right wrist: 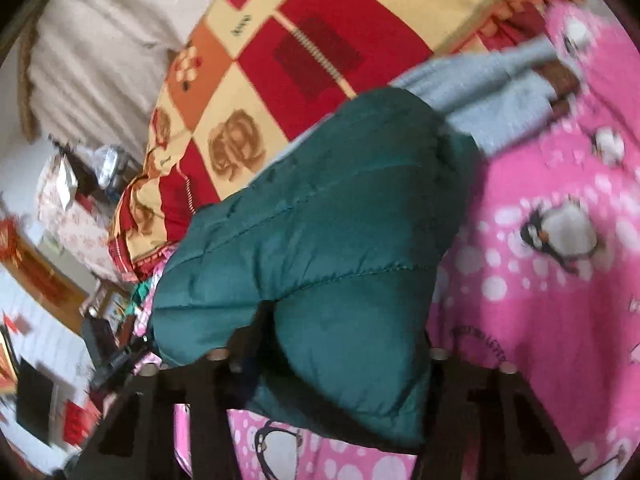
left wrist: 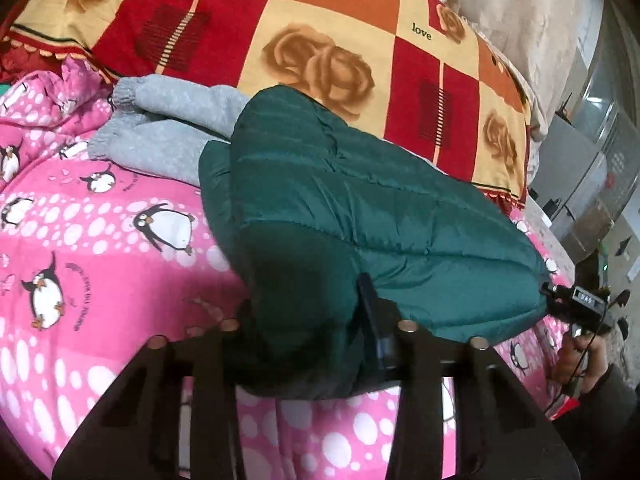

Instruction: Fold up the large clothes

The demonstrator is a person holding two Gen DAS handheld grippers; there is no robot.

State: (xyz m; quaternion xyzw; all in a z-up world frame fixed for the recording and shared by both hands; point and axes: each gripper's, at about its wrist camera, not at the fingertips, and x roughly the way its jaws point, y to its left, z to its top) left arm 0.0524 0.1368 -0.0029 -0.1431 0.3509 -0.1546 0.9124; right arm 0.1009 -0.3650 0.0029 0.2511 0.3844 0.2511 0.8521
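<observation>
Jacket [left wrist: 360, 216] edge pinched in left claw [left wrist: 316, 344] and right claw [right wrist: 332, 360].

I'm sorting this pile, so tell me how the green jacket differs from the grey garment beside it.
The green jacket is shiny, quilted and puffy; the grey garment is matte, soft-looking and flatter. The jacket lies nearer and is pinched at its near edge by both grippers, left and right; the grey garment lies beyond it, untouched, partly under the jacket. Both rest on the pink penguin cover.
</observation>
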